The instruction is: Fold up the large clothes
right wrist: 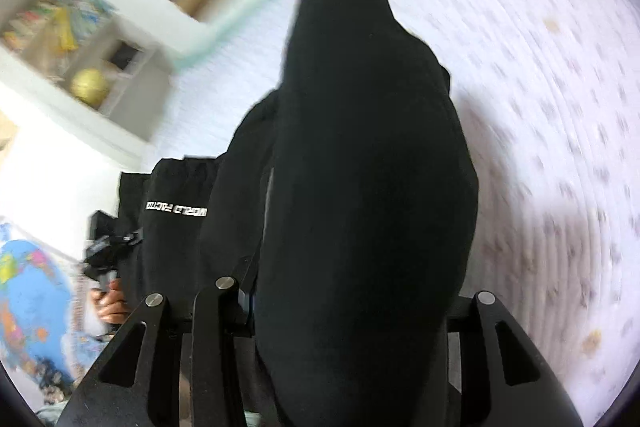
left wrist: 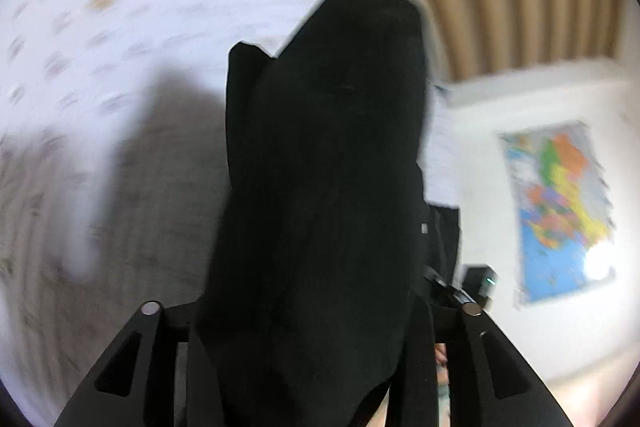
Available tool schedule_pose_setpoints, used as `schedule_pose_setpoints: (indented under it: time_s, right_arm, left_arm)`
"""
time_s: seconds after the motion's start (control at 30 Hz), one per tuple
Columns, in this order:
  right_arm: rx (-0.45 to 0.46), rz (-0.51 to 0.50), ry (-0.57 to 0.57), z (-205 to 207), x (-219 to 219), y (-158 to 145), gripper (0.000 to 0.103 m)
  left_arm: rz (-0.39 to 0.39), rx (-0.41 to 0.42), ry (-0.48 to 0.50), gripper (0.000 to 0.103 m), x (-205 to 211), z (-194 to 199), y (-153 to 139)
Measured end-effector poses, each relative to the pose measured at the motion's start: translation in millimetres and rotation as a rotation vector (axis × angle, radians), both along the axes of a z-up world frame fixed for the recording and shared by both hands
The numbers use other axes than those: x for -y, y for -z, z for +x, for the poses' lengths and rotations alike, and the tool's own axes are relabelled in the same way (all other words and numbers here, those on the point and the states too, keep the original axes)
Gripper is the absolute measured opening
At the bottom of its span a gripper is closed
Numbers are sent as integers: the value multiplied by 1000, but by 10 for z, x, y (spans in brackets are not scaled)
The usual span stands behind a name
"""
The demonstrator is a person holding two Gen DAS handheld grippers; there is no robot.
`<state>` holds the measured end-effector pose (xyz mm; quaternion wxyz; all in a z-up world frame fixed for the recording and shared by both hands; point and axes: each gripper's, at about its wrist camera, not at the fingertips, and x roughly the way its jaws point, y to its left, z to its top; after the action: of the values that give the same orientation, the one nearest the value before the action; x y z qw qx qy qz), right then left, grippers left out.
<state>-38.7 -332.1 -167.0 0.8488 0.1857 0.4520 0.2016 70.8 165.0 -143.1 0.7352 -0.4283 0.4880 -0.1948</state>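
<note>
Garment: your black garment [left wrist: 320, 167] hangs in thick bunched folds above the patterned white bedsheet [left wrist: 120, 7], filling the middle of both wrist views (edges blurred).
Left gripper [left wrist: 312, 311]: cloth drapes over it; you cannot tell how its jaws stand.
Right gripper [right wrist: 352, 303]: cloth covers the fingertips too, so its jaw state is hidden.
Writing: white lettering [right wrist: 176, 209] on the black sleeve-like part in the right view, upside down, not surely readable.
Count: one garment, two grippers, one wall map [left wrist: 560, 211], one yellow ball [right wrist: 89, 87] on the white shelf [right wrist: 120, 75].
Hand: your hand [right wrist: 110, 303] holds the other gripper's handle.
</note>
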Motion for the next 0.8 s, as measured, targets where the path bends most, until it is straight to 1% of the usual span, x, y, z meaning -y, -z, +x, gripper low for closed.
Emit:
schedule_pose_setpoints:
  time_s: [0.03,0.07,0.1,0.13,0.17,0.2,0.23,0.27,0.3,0.33,0.37,0.4,0.43,0.47,0.5,0.53,0.57,0.6,0.67,0.7,0.77,0.8]
  right_arm:
    - [-10,-34,33,23,78,140,54]
    - [-22,-25,47,35,159,233,63]
    - [-38,29,64,33,293,331,65]
    - [-54,97,84,22,419,406,65]
    - [-64,140,94,3,497,439,66]
    - [-68,164,103,-31,543,436,66]
    - [-65,160,105,-61,574,426,66]
    - [-59,130,109,-120,608,378,66]
    - [-52,95,116,-178,668,344,66]
    - [-41,56,128,-230,686,263,66]
    - [-17,-5,149,-306,694,136,70]
    - [0,-55,165,-346,704,77,72]
    - [34,-149,186,-459,674,-53,72]
    - [71,-254,210,-587,625,-180,72]
    - [101,-335,228,-732,741,-261,72]
    - [126,-392,240,-780,570,-362,72]
    - [152,-432,246,-852,495,-461,72]
    - [191,-450,242,-963,387,-598,73]
    - [244,-427,217,-1108,229,-776,76]
    - [282,-400,196,-1187,78,-898,79]
    - [328,-380,178,-1236,-246,-1053,82]
    - [351,-383,178,-1153,-683,-1172,83]
  left_arm:
    - [-57,-10,-7,51,-122,19,215]
    - [-160,-29,-8,56,-240,25,404]
    - [-310,-55,-5,56,-367,22,630]
    - [-392,-56,-28,56,-475,-8,740]
    - [-410,-45,-42,55,-525,-31,768]
    - [-389,-30,-48,55,-584,-74,729]
    - [-323,-13,-52,55,-627,-122,630]
    - [-227,10,-53,55,-660,-168,482]
    - [-157,28,-53,55,-676,-193,366]
    - [-65,53,-58,55,-680,-246,194]
    - [27,81,-66,55,-674,-302,8]
    - [114,112,-71,55,-655,-354,-168]
    - [204,145,-76,55,-596,-408,-365]
    - [272,169,-84,55,-587,-368,-547]
    - [378,207,-93,55,-471,-425,-756]
    - [447,232,-99,55,-398,-422,-900]
    - [522,260,-108,55,-357,-489,-1067]
    - [608,299,-113,56,-199,-560,-1242]
    - [723,360,-108,57,-126,-696,-1519]
    - [779,388,-104,58,66,-683,-1639]
    - [888,444,-97,61,345,-763,-1886]
    - [917,463,-98,63,444,-734,-1940]
